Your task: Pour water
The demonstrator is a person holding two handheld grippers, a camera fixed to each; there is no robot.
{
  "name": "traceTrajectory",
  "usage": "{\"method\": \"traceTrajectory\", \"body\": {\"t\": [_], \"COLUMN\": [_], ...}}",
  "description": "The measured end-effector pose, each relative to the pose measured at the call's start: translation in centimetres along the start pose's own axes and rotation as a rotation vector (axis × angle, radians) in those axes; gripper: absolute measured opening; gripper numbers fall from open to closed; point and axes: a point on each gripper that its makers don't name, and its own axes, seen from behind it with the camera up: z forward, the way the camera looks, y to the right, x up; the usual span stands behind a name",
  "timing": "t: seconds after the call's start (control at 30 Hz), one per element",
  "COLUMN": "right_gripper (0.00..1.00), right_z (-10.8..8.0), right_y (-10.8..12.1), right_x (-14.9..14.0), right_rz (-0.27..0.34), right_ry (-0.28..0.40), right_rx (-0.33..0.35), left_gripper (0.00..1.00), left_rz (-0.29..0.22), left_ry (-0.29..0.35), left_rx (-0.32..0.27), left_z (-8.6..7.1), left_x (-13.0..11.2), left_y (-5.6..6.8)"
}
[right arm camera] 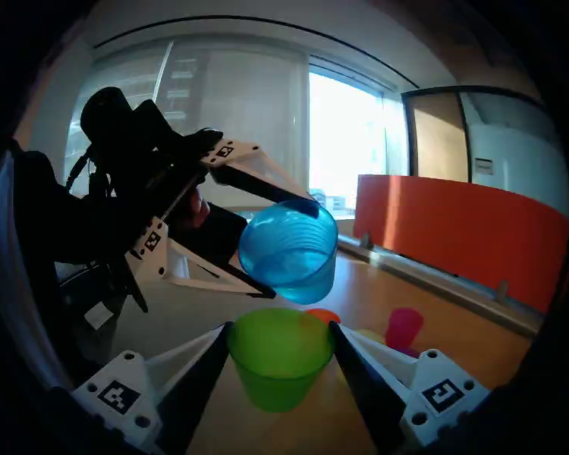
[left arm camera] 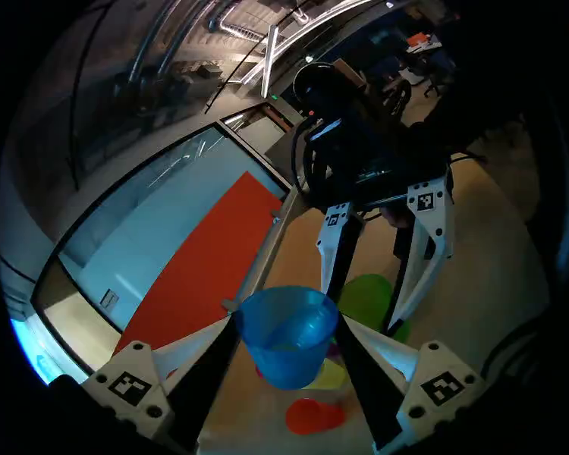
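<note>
In the left gripper view, an orange panel [left arm camera: 209, 258] stood at the left, along the far edge of the wooden surface [left arm camera: 466, 303]. In the middle, the left hand-held gripper [left arm camera: 287, 326] pinched a blue cup [left arm camera: 288, 349] between its two fingers, one finger pressing on each side of the cup. The cup was lifted above the surface with its mouth upward in this view, and I could not tell if water was inside. To the right and farther off, the right hand-held gripper [left arm camera: 364, 307] pointed downward, and a green cup [left arm camera: 372, 292] was clamped between its fingers. In the right gripper view, the left hand-held gripper came in from the upper left with a dark arm behind it. The blue cup in its fingers was tilted, with the mouth turned toward the camera and downward. It was above the green cup and near it, but the two cups did not touch. The green cup was at the bottom centre, upright, and both fingers of the right hand-held gripper pressed on its sides. Just behind it, an orange cup [right arm camera: 322, 312] showed partly on the surface. A pink cup [right arm camera: 402, 327] stood more to the right. A bright window [right arm camera: 345, 144] was behind them.
</note>
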Motion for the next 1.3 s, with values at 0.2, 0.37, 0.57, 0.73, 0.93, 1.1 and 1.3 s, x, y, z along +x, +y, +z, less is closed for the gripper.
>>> {"method": "traceTrajectory", "body": {"t": [0.2,0.37,0.57,0.73,0.93,1.1,1.3], "right_gripper": [0.95,0.95,0.95,0.95,0.95,0.95,0.95], "right_z": [-0.02,-0.05,-0.08,-0.11,-0.18,-0.26,-0.17], "right_y": [0.08,0.26,0.42,0.48,0.5,0.55,0.43], "right_x": [0.05,-0.03,-0.16,-0.3,-0.4,-0.39,-0.36], "right_rz": [0.0,0.0,0.0,0.0,-0.001,-0.001,0.001], "right_ry": [-0.001,-0.001,-0.003,-0.005,-0.006,-0.007,-0.004], "right_rx": [-0.002,-0.003,-0.003,-0.004,-0.005,-0.006,-0.004], "left_gripper": [0.88,0.88,0.88,0.87,0.88,0.88,0.88], "left_rz": [0.01,0.024,0.04,0.054,0.069,0.082,0.103], "left_ry": [0.0,-0.004,-0.006,-0.005,-0.006,-0.006,-0.009], "left_rx": [0.002,0.002,-0.006,-0.004,-0.003,-0.001,-0.005], "left_z": [0.23,0.47,0.62,0.72,0.75,0.74,0.83], "left_x": [-0.13,-0.35,-0.4,-0.27,-0.12,-0.02,0.07], "left_y": [-0.02,0.0,0.18,0.04,-0.05,-0.11,-0.08]}}
